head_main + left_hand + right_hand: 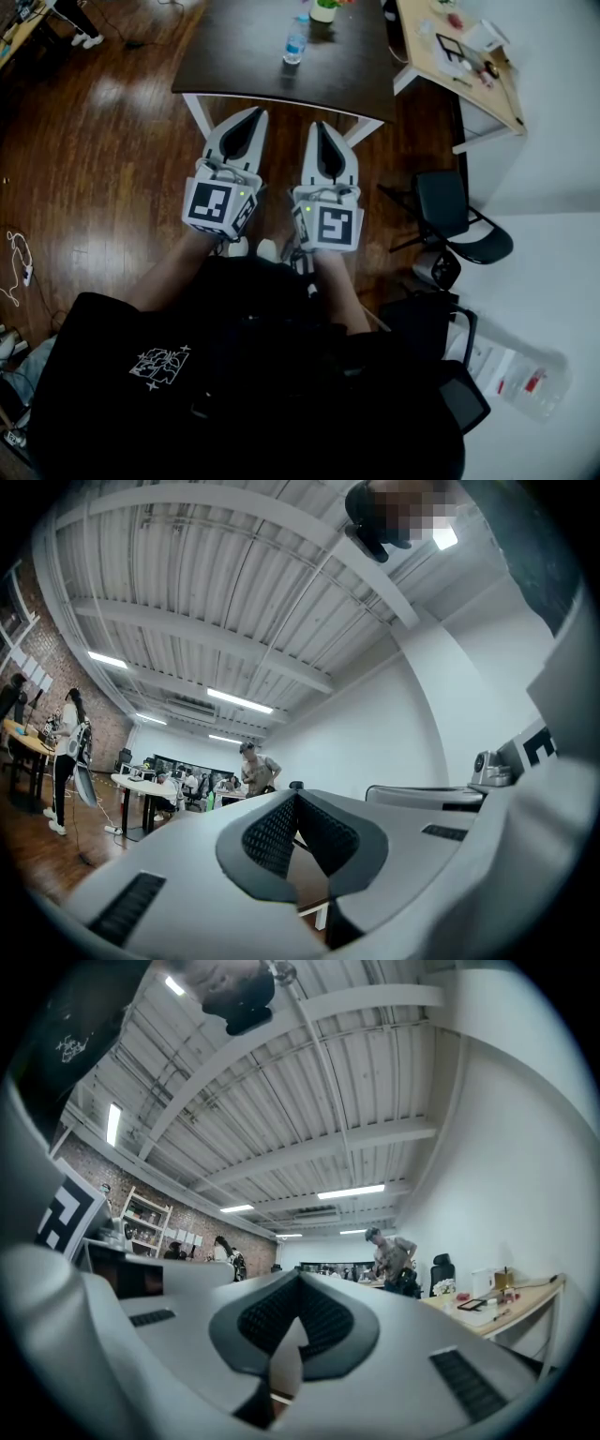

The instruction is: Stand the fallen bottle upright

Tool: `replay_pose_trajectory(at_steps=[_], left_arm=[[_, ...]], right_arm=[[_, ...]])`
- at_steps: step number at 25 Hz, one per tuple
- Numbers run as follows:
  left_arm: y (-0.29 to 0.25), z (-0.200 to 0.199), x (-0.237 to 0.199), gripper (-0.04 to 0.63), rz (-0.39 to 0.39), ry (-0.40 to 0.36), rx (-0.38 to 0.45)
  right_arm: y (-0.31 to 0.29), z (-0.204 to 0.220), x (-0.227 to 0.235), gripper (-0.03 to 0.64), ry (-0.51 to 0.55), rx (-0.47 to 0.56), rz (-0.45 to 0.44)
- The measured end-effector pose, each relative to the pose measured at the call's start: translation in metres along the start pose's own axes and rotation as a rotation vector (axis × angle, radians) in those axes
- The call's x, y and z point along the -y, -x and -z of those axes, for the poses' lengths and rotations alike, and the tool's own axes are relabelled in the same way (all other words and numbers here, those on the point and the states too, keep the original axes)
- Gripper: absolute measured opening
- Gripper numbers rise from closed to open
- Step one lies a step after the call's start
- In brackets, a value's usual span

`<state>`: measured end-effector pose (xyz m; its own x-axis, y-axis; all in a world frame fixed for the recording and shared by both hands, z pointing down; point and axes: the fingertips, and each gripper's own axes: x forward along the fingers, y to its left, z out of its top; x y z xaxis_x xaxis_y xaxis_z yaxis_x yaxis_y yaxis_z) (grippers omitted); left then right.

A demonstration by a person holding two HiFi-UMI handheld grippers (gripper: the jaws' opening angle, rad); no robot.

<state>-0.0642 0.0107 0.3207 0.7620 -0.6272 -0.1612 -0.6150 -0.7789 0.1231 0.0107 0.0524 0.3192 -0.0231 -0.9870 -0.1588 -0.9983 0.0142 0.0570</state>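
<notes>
**Item 1 (nearest).** Left claw (255, 114) and right claw (317, 127), held side by side in front of the person, above the wooden floor (112, 159). Both are shut tip to tip and nothing is carried between the pads. Both are pointed towards the bench.

**Item 2.** Bench (234, 66), dark top on white legs. Its near edge is seen just beyond the claw tips.

**Item 3.** Bottle (295, 44), small, clear plastic, with a blue cap and a pale label band.
- Location: it is found on the far half of the bench, well apart from both claws, with bare top around it on the near side.
- Attitude: the cap end is turned away from the person. From this steep angle it cannot be settled whether the bottle is lying or standing.
- Handling, as judged:
  - It is expected to be light.
  - The thin walls are likely to give under a hard squeeze.
  - The skin is smooth and round, so rolling and slipping are to be expected.
  - Breakage is not a concern.
- Hold, as judged:
  - It is best taken across the body at the label band or just below the shoulder, where the plastic is stiffer.
  - The cap is thought too small for a sure hold.
  - The base is narrow, so it should be seated squarely before release.

**Item 4 (farthest).** Pot (323, 9), pale with green, near the bench's far edge, just beyond the bottle
</notes>
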Motion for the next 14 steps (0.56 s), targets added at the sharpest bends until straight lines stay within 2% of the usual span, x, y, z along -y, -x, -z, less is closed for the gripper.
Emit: replay_pose_trajectory(at_steps=[14], left_arm=[[-0.0072, -0.0007, -0.0048, 0.000, 0.000, -0.006, -0.014]], right_arm=[[-0.0099, 0.0041, 0.0036, 0.012, 0.002, -0.003, 0.000]])
